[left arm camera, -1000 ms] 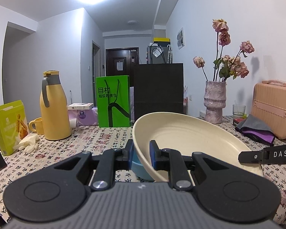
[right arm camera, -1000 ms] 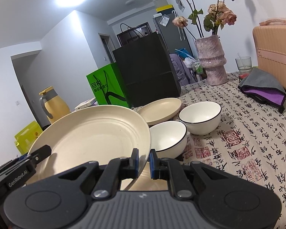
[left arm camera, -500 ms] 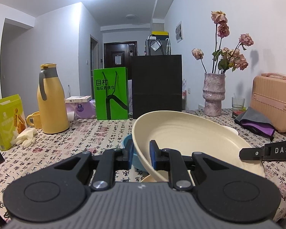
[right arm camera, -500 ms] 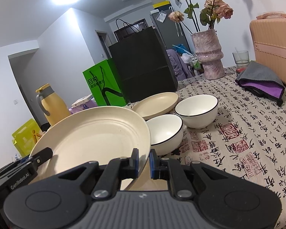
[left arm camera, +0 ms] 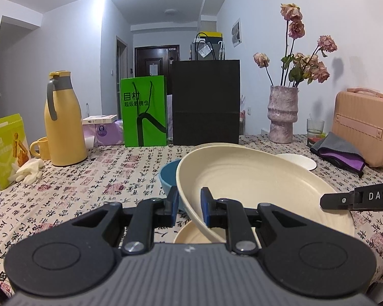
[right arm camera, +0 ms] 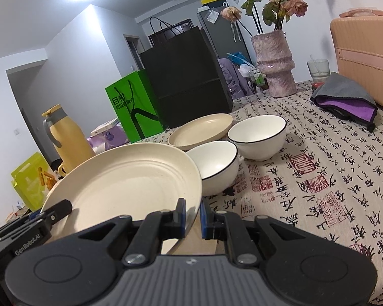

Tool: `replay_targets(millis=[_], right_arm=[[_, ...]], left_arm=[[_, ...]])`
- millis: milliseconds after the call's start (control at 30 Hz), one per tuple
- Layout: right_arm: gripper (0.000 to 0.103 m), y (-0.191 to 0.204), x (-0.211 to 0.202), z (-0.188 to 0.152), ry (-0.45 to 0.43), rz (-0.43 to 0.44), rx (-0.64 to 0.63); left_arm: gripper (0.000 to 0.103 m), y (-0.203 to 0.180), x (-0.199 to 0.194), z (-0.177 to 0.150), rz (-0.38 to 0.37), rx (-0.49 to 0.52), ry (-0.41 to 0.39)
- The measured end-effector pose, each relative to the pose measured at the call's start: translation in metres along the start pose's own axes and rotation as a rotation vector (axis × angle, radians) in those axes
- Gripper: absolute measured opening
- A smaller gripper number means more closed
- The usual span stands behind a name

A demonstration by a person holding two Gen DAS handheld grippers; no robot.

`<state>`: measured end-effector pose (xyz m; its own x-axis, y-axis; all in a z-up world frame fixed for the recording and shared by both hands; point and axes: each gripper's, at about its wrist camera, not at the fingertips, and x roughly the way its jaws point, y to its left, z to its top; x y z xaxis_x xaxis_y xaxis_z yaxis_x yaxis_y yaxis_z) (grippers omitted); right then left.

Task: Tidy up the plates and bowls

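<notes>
A large cream plate [left arm camera: 245, 178] [right arm camera: 125, 186] is held above the table by both grippers. My left gripper [left arm camera: 189, 205] is shut on its left rim. My right gripper [right arm camera: 191, 215] is shut on its right rim; its tip shows in the left wrist view [left arm camera: 357, 199]. Another cream plate [left arm camera: 199, 234] lies on the table just below. A blue bowl [left arm camera: 167, 176] stands behind the held plate. Two white bowls with black rims [right arm camera: 217, 165] [right arm camera: 258, 137] and a smaller cream plate [right arm camera: 201, 131] stand further back.
A yellow thermos [left arm camera: 62, 119], yellow mug [left arm camera: 40, 148], green box [left arm camera: 5, 150] and white gloves [left arm camera: 29, 169] are on the left. Green [left arm camera: 144, 112] and black bags [left arm camera: 205, 107] stand at the back. A pink vase [left arm camera: 283, 114], glass [left arm camera: 315, 127], folded cloth [left arm camera: 339, 150] and pink case [left arm camera: 362, 127] are on the right.
Both grippers have come lower with the large plate, which now sits flatter and nearer the plate lying on the table. The blue bowl has come into fuller view.
</notes>
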<state>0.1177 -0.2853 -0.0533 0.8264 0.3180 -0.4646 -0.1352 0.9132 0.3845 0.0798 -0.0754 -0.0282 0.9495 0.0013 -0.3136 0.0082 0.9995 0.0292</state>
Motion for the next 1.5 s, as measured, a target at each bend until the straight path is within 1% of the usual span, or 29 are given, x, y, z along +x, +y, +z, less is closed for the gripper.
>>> replay_targets(millis=[633, 1500], right_arm=[[0.011, -0.004, 0.009, -0.010, 0.042, -0.003, -0.004], [0.011, -0.010, 0.024, -0.020, 0.085, -0.038, -0.012]], left_arm=[[0.019, 0.002, 0.004, -0.019, -0.004, 0.012, 0.061], [0.019, 0.001, 0.021, -0.031, -0.015, 0.020, 0.138]])
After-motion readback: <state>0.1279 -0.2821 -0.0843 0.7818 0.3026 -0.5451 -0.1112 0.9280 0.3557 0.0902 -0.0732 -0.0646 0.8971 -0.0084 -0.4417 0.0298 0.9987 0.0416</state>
